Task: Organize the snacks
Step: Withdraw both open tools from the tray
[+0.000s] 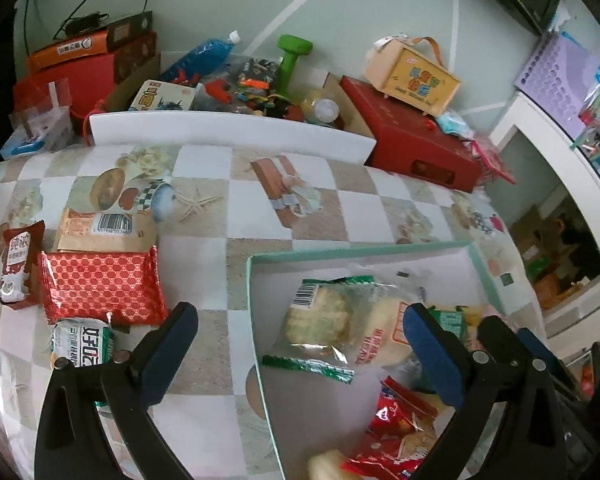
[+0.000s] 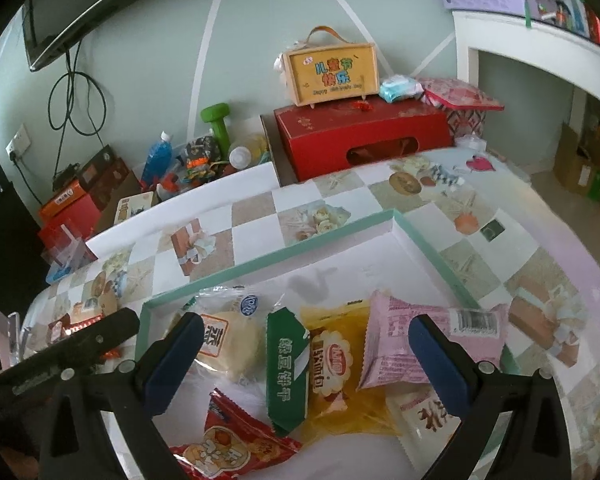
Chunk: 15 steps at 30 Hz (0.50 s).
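Note:
A shallow teal-rimmed white box point(image 1: 356, 251) point(image 2: 300, 245) sits on the checked tablecloth and holds several snack packs. My left gripper point(image 1: 300, 344) is open and empty, straddling the box's left wall above a clear-wrapped rice cracker point(image 1: 320, 316). My right gripper point(image 2: 306, 348) is open and empty over the box, above a green biscuit pack point(image 2: 288, 368), a yellow pack point(image 2: 336, 364) and a pink pack point(image 2: 412, 344). Outside the box on the left lie a red patterned pack point(image 1: 100, 286), a brown pack point(image 1: 100, 232), a dark red pack point(image 1: 18, 264) and a green-white pack point(image 1: 82, 346).
A red gift box point(image 1: 416, 140) point(image 2: 364, 136) with a yellow carry case point(image 1: 416, 76) on top stands at the table's far edge. A cardboard tray of toys, a blue bottle point(image 2: 156, 156) and a green dumbbell point(image 1: 292, 60) lie behind a white board point(image 1: 228, 132). A white shelf point(image 2: 540, 52) is right.

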Each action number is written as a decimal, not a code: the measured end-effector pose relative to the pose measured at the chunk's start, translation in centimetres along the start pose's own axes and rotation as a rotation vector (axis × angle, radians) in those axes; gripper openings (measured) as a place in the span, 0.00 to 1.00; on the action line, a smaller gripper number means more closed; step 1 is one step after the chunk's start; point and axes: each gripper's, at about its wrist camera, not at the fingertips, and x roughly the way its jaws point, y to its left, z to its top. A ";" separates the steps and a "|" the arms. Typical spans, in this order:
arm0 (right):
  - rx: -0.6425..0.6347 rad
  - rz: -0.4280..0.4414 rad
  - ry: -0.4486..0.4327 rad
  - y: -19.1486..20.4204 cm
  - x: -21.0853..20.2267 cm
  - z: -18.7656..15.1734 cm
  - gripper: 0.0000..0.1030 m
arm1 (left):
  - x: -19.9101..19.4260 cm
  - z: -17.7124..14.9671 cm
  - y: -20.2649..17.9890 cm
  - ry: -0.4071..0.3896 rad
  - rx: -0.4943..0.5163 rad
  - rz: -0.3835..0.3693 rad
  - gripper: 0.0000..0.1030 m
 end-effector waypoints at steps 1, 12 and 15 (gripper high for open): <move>-0.002 0.001 -0.008 0.0 0.0 0.0 1.00 | -0.2 0.0 -0.1 -0.012 0.013 0.013 0.99; 0.005 0.023 -0.070 1.2 -0.8 0.4 1.00 | -2.3 0.4 0.7 -0.070 0.032 0.048 0.99; -0.007 0.033 -0.072 1.9 -1.0 0.4 1.00 | -2.7 0.3 1.1 -0.035 0.053 0.084 0.99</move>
